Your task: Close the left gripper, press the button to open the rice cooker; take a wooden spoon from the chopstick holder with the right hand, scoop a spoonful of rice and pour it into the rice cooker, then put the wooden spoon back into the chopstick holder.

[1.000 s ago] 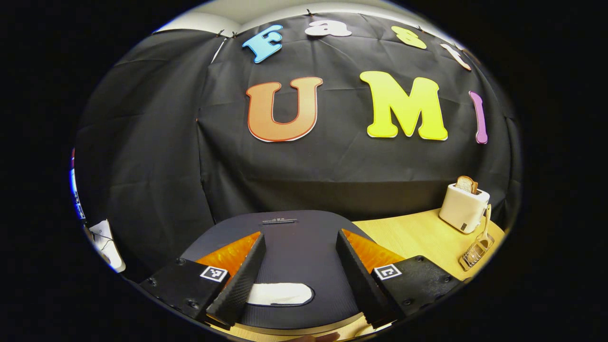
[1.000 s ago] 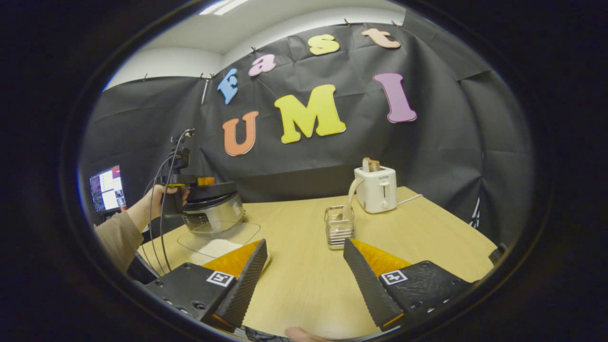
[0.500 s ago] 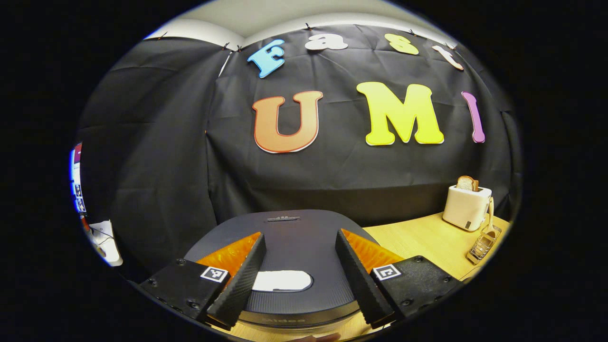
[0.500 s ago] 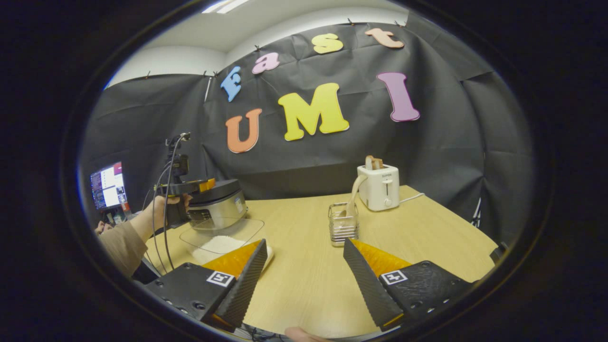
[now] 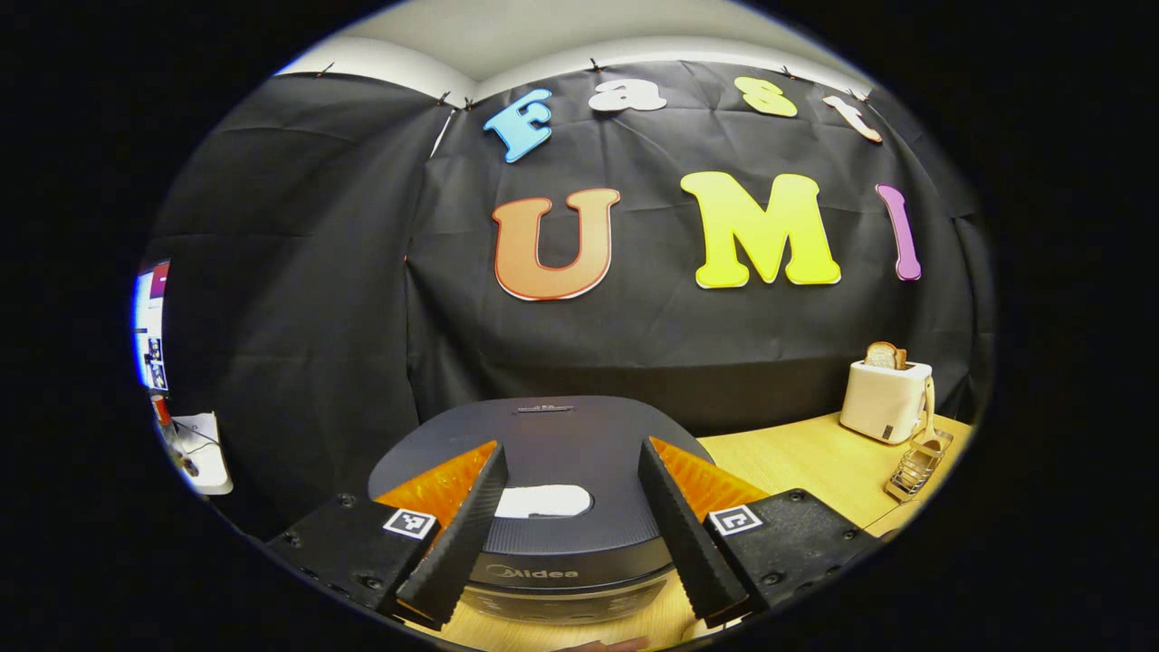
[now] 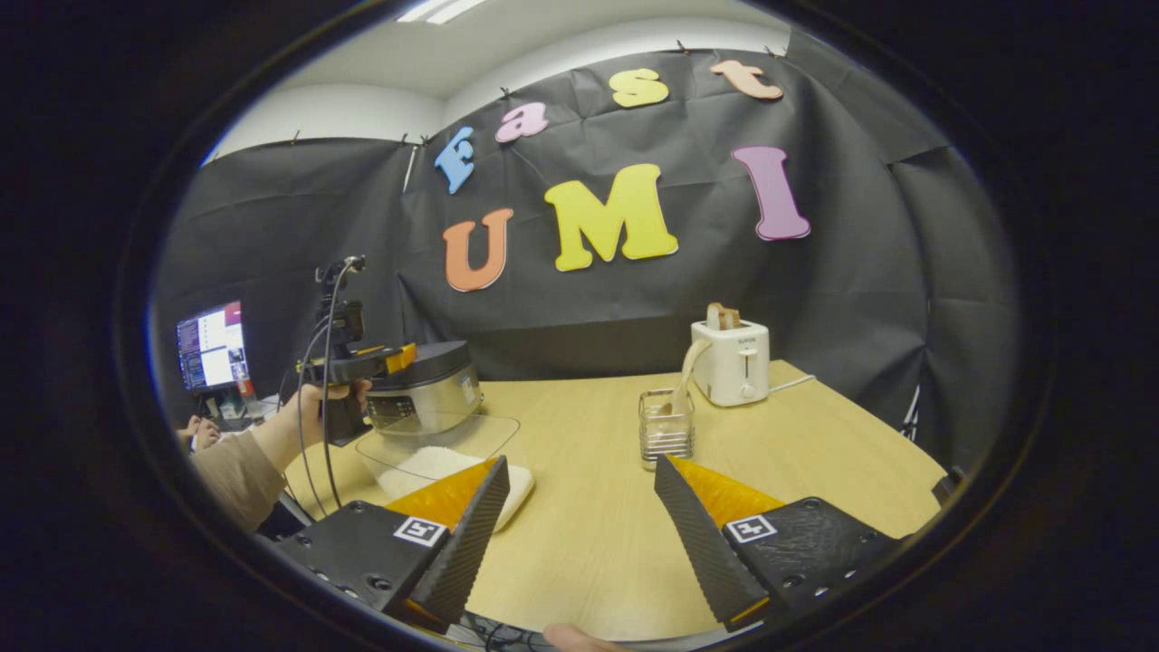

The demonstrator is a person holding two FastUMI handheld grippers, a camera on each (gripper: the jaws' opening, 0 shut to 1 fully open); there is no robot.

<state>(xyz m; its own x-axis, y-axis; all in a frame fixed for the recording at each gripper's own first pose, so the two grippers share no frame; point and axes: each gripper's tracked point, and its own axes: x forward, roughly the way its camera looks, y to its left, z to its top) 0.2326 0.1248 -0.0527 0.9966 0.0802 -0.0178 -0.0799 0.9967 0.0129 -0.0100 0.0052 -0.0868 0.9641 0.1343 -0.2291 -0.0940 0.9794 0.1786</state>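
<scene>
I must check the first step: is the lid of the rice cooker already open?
No, in the left gripper view the rice cooker has its dark lid lying flat and shut, with the open left gripper in front of it.

On your bench [image 6: 579, 543], a pale toaster [image 6: 735, 362] stands at the far side near the black cloth wall [image 6: 869, 299], with a slice of bread [image 6: 722, 316] upright in its slot. A lit monitor [image 6: 210, 346] sits off the bench's left end.

The dark rice cooker [image 5: 543, 471] sits shut on the table. A wooden spoon [image 6: 681, 378] leans in the clear chopstick holder [image 6: 665, 427]. White rice [image 6: 435, 464] fills a clear box.
</scene>
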